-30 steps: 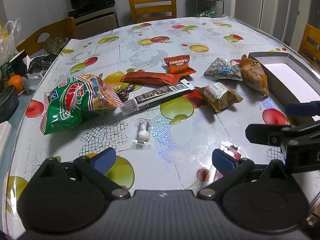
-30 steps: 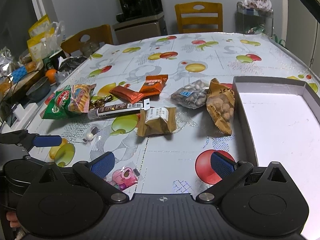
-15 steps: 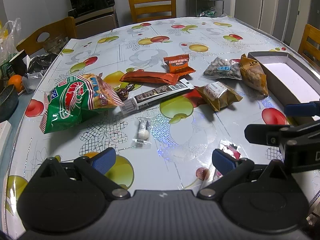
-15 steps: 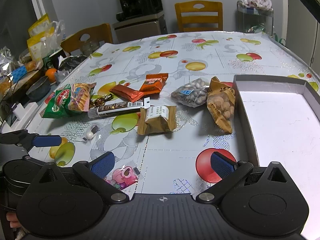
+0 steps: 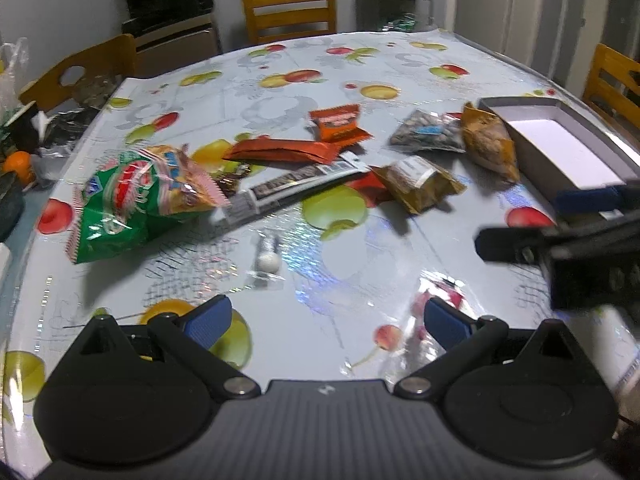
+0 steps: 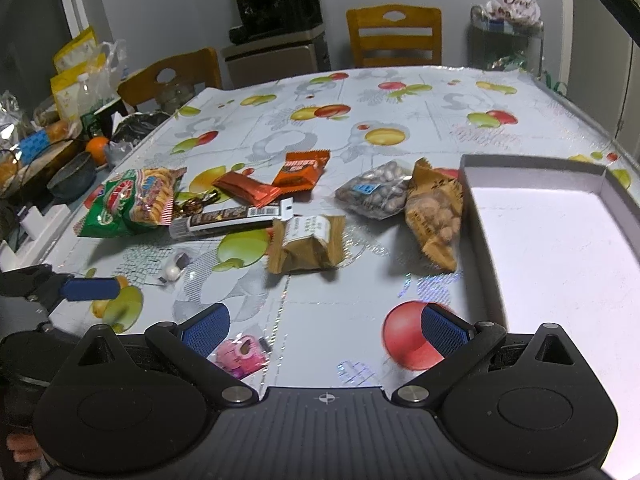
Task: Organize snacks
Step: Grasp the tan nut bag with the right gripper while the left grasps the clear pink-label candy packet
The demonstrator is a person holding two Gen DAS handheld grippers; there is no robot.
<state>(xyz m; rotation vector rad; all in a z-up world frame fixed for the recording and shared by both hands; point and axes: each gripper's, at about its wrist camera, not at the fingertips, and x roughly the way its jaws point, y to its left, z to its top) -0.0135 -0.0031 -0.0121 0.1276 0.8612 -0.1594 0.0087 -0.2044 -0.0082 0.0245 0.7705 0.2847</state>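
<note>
Several snack packs lie loose mid-table: a green cracker bag (image 5: pixel 132 200) (image 6: pixel 132 202), a long dark bar (image 5: pixel 288 190) (image 6: pixel 232 216), orange wrappers (image 5: pixel 336 122) (image 6: pixel 300 168), a brown pack (image 5: pixel 416 182) (image 6: pixel 306 244), a clear nut bag (image 6: pixel 372 194) and a tan nut bag (image 6: pixel 436 216). A small white candy (image 5: pixel 268 258) (image 6: pixel 174 270) and a pink candy (image 6: pixel 240 354) lie nearer. A grey open box (image 6: pixel 532 164) (image 5: pixel 516 102) stands at the right. My left gripper (image 5: pixel 326 322) and right gripper (image 6: pixel 326 324) are both open and empty, hovering over the near table.
Wooden chairs (image 6: pixel 394 36) stand around the fruit-print table (image 6: pixel 400 120). At the left edge are a dark bowl (image 6: pixel 74 176), an orange (image 6: pixel 97 147) and bags. A black appliance (image 6: pixel 276 0) stands behind.
Both grippers have moved slightly forward over the table; the snacks look a bit nearer. The left view is now motion-blurred. Nothing was picked up.
</note>
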